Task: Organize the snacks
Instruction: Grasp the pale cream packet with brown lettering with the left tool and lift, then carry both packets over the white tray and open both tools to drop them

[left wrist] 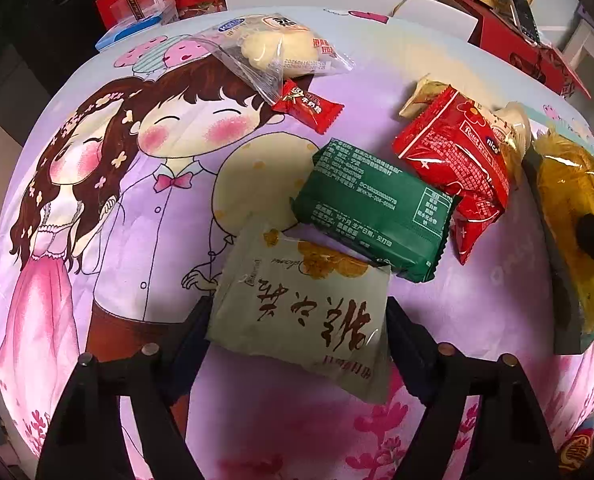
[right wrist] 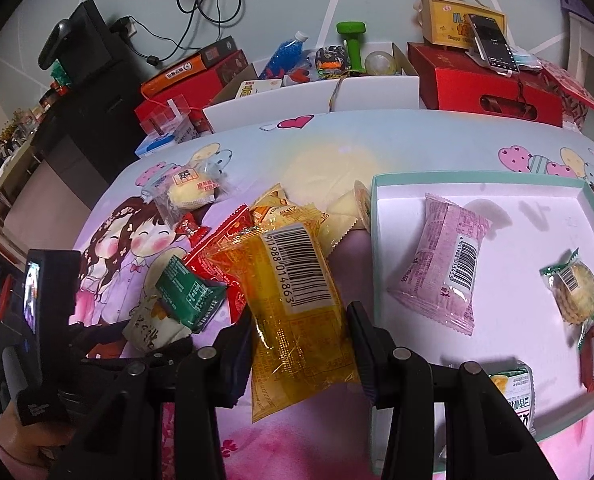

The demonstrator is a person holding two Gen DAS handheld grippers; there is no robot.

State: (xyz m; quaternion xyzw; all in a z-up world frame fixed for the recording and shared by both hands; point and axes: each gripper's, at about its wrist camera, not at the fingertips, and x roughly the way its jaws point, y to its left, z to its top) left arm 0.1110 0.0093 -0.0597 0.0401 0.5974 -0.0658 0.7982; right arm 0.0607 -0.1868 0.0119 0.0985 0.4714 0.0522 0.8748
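Note:
My left gripper [left wrist: 299,320] is shut on a beige snack packet [left wrist: 305,312] with brown characters, just above the cartoon cloth. A green packet [left wrist: 373,208] and a red packet [left wrist: 457,160] lie just beyond it. My right gripper [right wrist: 301,344] is shut on a yellow packet [right wrist: 297,304] with a barcode, left of the white box [right wrist: 477,188]. In the right wrist view the box holds a pink packet [right wrist: 445,264], a round biscuit pack [right wrist: 577,292] and others. The left gripper with the beige packet [right wrist: 153,332] shows at left there.
A clear bread packet [left wrist: 273,44] and a small red candy [left wrist: 309,106] lie farther back on the cloth. Red gift boxes [right wrist: 485,88], white cartons [right wrist: 313,96], a phone [right wrist: 493,44] and a green dumbbell [right wrist: 353,40] crowd the far edge. A black cabinet [right wrist: 85,92] stands left.

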